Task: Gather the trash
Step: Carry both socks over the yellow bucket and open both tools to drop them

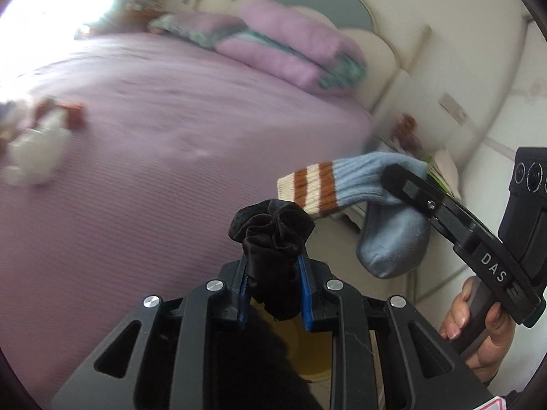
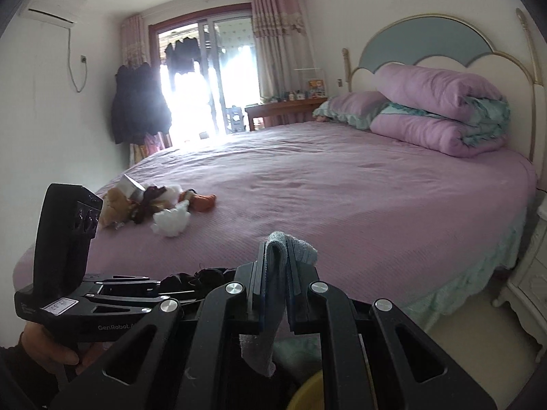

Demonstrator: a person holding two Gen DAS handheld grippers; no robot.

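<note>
My left gripper is shut on a black velvet scrunchie, held above the near edge of the bed. My right gripper is shut on a light blue sock; in the left wrist view the sock hangs from it, with brown and cream stripes at the cuff. A pile of trash lies on the purple bedspread at the left: crumpled white tissue, brown and dark scraps, an orange piece. It shows blurred in the left wrist view.
The bed fills both views, with folded purple quilts at the headboard. A white nightstand stands at the right. A yellow container shows below the right gripper. Coats hang by the balcony door.
</note>
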